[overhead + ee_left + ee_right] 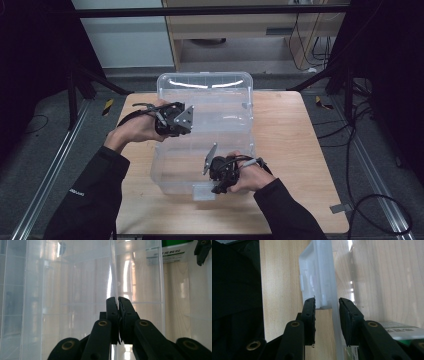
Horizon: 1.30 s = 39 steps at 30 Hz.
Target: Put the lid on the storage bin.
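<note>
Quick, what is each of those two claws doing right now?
Left gripper: shut on the clear box wall.
Right gripper: jaws around the box's latch; contact cannot be told.

You have a light wooden table [300, 150] filling the middle of the high view, its grain also showing in the left part of the right gripper view. Around it lies grey floor [45, 150], with a metal rail [372, 170] running diagonally at lower right and another at lower left. Black cables [350, 130] trail across the right side. At the top centre you see a pale wooden cabinet [240, 30]; to its left, a white panel [125, 35]. A yellow-and-black striped marker [107, 106] sits just off the table's upper left corner.
</note>
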### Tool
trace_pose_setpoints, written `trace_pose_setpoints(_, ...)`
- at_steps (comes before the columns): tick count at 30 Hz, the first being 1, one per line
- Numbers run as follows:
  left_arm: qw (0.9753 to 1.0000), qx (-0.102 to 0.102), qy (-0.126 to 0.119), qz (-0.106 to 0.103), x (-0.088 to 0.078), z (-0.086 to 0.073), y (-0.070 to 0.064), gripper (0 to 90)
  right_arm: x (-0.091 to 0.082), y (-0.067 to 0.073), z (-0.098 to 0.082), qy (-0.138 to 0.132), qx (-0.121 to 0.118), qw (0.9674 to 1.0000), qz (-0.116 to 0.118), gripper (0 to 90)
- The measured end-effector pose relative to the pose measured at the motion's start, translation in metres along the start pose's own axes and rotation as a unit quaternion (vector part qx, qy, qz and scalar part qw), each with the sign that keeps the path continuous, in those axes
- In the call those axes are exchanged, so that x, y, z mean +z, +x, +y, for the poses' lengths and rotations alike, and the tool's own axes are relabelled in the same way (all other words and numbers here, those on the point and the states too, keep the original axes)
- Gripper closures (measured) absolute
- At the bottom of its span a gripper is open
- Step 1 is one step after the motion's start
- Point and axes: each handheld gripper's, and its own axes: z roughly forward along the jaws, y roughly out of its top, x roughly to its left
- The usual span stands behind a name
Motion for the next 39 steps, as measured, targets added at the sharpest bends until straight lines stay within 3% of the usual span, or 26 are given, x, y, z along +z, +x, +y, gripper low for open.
trace_pose_setpoints(39, 0.9998, -0.004, -0.011, -0.016, -0.008, -0.004, -0.034, 86.4, -0.001, 0.003, -0.003, -0.011, 0.004, 0.9999, -0.002, 66.4)
